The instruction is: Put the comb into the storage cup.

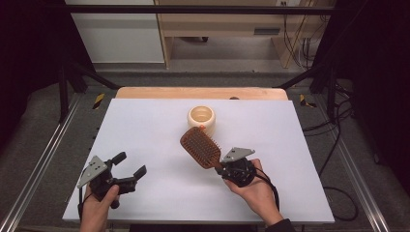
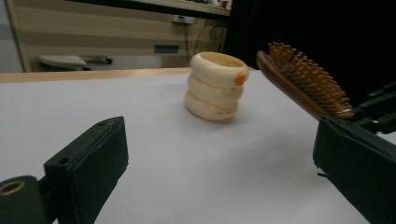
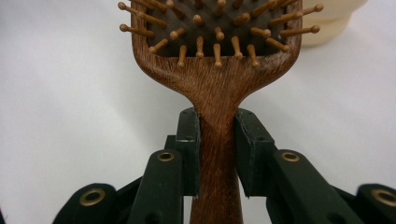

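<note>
The right gripper is clamped on the brush by its handle, head raised beside the cup. To stand it in the cup, tip it handle-down first (bristles clear of the rim). The left gripper rests spread wide, nothing in it.

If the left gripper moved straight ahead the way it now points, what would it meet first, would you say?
Probably the cream ribbed cup, roughly centred between the open left gripper's jaws; the wooden paddle hairbrush sits right of that line, though depth is unclear.
</note>
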`<act>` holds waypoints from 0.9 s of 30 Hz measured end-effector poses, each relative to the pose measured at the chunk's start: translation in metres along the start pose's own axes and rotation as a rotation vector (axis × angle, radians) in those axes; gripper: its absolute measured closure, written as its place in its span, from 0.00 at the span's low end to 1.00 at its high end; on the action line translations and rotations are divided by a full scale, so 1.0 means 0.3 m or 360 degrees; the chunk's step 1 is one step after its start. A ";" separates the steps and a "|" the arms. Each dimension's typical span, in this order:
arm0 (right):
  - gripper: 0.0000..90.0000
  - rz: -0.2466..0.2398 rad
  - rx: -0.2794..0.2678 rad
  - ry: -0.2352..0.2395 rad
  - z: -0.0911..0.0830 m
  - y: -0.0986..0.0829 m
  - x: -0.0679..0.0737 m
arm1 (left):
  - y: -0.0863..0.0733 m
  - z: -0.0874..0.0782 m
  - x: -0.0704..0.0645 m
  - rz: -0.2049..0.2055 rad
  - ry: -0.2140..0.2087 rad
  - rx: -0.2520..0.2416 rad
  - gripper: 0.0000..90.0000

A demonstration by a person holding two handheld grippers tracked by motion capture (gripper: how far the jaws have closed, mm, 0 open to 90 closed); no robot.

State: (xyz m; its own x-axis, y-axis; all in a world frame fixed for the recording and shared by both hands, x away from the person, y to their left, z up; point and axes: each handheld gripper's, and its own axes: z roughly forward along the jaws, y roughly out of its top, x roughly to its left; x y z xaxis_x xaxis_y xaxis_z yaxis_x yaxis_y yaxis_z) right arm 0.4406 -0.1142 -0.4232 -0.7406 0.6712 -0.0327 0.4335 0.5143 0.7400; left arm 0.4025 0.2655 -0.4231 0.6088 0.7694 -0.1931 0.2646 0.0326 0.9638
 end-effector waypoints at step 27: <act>0.81 0.0032 -0.0391 -0.0117 -0.030 -0.008 0.010 | 0.158 0.367 -0.213 -0.0267 -0.0373 0.0007 0.06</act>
State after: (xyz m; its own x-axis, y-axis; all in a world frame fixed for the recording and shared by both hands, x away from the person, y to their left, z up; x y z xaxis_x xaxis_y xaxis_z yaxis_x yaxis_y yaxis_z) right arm 0.4327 -0.1184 -0.4191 -0.6897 0.7218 -0.0583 0.3034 0.3612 0.8818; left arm 0.4583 0.1477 -0.3851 0.7123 0.5854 -0.3872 0.3789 0.1436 0.9142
